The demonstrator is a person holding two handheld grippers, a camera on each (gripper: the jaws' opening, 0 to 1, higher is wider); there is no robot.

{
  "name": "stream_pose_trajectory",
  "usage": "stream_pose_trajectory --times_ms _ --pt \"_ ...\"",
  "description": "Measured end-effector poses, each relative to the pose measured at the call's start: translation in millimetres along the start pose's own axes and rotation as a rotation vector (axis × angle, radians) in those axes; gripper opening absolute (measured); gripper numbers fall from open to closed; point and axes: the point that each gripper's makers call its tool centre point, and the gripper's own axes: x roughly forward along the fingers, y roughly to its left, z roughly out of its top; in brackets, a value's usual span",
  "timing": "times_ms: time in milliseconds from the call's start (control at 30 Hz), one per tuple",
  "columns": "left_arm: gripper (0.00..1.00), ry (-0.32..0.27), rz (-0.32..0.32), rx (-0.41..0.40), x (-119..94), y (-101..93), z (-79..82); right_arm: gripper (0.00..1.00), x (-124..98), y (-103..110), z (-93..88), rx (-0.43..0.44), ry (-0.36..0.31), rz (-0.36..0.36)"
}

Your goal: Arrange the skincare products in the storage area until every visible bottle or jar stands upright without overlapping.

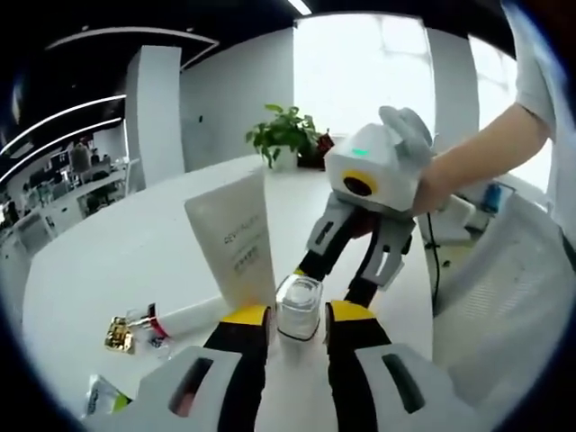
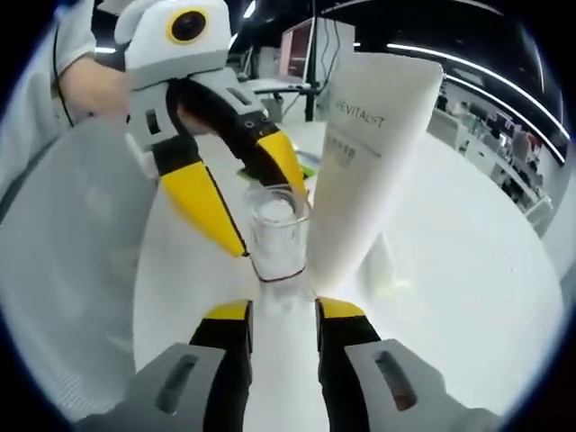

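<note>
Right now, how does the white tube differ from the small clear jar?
The white tube is tall, opaque and flat, with printed lettering. The clear jar is short, see-through and blocky, and sits between the left tool's jaws, while nothing grips the tube. Both stand upright on the white table.

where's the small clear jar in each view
Left gripper view: the clear jar stands low in the centre, between that view's own tongs' yellow tips, with the other tongs just behind it.
Right gripper view: the jar stands at the centre, above that view's own tongs, with the other tongs reaching in from the upper left.
Shared landmark: the white tube standing right beside the jar.
</note>
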Motion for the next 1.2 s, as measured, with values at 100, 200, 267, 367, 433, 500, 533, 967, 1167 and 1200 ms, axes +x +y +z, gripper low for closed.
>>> stream_pose_trajectory --times_ms 100,200,267,367,433,500,533,967,1167,1200 --pt "0.24 -0.004 0.01 -0.003 -5.6 2.0 1.9 0.32 -6.7 1.9 2.1 0.017 -0.003 -0.017" --pt "0.27 -0.001 0.023 -0.002 -11.1 3.2 2.0 0.35 -12.5 3.1 4.6 0.031 -0.01 -0.034" --pt "0.3 -0.001 0.036 -0.004 -16.4 2.9 3.8 0.39 -16.6 5.4 7.9 0.063 -0.026 -0.052" --pt "0.33 -0.012 0.054 -0.017 -23.2 4.2 4.9 0.49 -22.3 10.0 10.7 0.091 -0.039 -0.073" --pt "0.35 -0.012 0.07 -0.025 -29.1 2.7 6.6 0.54 -24.0 12.0 8.4 0.103 -0.038 -0.085" --pt "0.37 -0.008 0.085 -0.031 -33.4 3.3 3.8 0.56 -26.4 16.5 10.1 0.106 -0.039 -0.093" --pt "0.39 -0.006 0.092 -0.035 -35.3 3.8 2.5 0.57 -28.9 20.3 11.7 0.107 -0.039 -0.095" --pt "0.48 0.01 0.15 -0.061 -73.8 -2.4 -2.9 0.67 -46.4 35.2 17.7 0.164 -0.053 -0.199" --pt "0.51 0.021 0.193 -0.082 -96.9 -2.3 -16.3 0.72 -61.1 53.3 21.2 0.192 -0.084 -0.21" --pt "0.52 0.024 0.196 -0.08 -100.4 -3.3 -18.0 0.73 -62.4 54.2 19.2 0.199 -0.084 -0.21"
